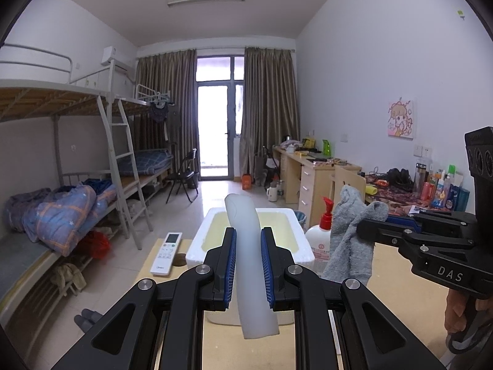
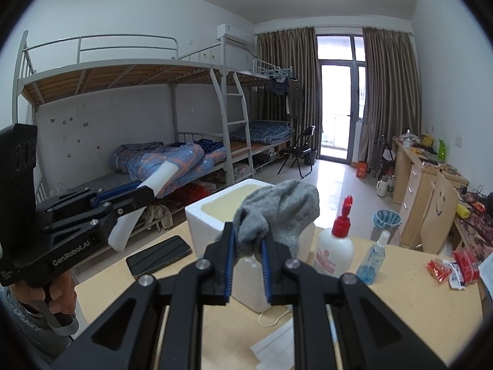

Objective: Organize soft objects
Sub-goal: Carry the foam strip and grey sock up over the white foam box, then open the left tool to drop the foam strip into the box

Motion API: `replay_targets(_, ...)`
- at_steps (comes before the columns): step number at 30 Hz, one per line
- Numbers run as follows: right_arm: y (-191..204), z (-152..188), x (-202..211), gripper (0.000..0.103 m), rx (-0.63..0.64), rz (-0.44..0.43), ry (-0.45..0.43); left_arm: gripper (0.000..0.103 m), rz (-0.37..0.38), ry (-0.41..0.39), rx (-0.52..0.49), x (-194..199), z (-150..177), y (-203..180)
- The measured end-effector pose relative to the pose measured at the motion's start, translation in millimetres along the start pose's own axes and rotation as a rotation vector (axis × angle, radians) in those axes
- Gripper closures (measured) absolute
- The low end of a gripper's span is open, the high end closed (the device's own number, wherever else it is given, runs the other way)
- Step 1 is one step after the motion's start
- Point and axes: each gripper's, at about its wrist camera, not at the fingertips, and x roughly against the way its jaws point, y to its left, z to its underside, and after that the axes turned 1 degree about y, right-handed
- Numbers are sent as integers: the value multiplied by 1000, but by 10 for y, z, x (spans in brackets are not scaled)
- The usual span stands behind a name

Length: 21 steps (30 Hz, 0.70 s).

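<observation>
The left gripper [image 1: 248, 265] is clamped on a white foam strip [image 1: 246, 246], its blue pads pressed against both faces; the strip stands roughly upright, curving above and hanging below the jaws. The right wrist view shows the same strip [image 2: 163, 174] tilted, clear of the table [image 2: 215, 323].

The right gripper [image 2: 248, 257] is pinched on a grey sock [image 2: 277, 212], which bunches above the jaws and droops over them. In the left wrist view the sock [image 1: 348, 234] hangs from the right gripper [image 1: 366, 228], held in the air near the right of the box.

A white foam box [image 1: 197, 246] with a yellowish interior sits toward the far edge of the table, open at the top. Both held items are above the table surface, in front of the box or over its near rim; which of the two cannot be settled from these views.

A white remote control [image 1: 166, 254] lies near the table's left edge, just beside the box. A dark phone [image 2: 158, 257] lies near that edge as well. A white pump bottle with a red top [image 2: 334, 246] stands just right of the box, and a small blue spray bottle [image 2: 372, 257] next to it. Red-and-white packets [image 2: 453, 268] lie toward the right edge.

A person's hand [image 2: 46, 296] grips the left tool's handle.
</observation>
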Motion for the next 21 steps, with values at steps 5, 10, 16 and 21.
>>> replay_targets(5, -24, -71, -144, 84, 18, -5, 11, 86, 6, -1, -16, -98, -49, -23)
replay_targets(10, -79, -127, -319, 84, 8, -20, 19, 86, 13, 15, -19, -253, -138, -17)
replay_targets(16, -143, -166, -472, 84, 1, -15, 30, 86, 16, 36, -21, -429, -209, 18)
replay_targets(21, -175, -213, -501, 84, 3, -9, 24, 86, 24, 59, -17, -584, -271, 40)
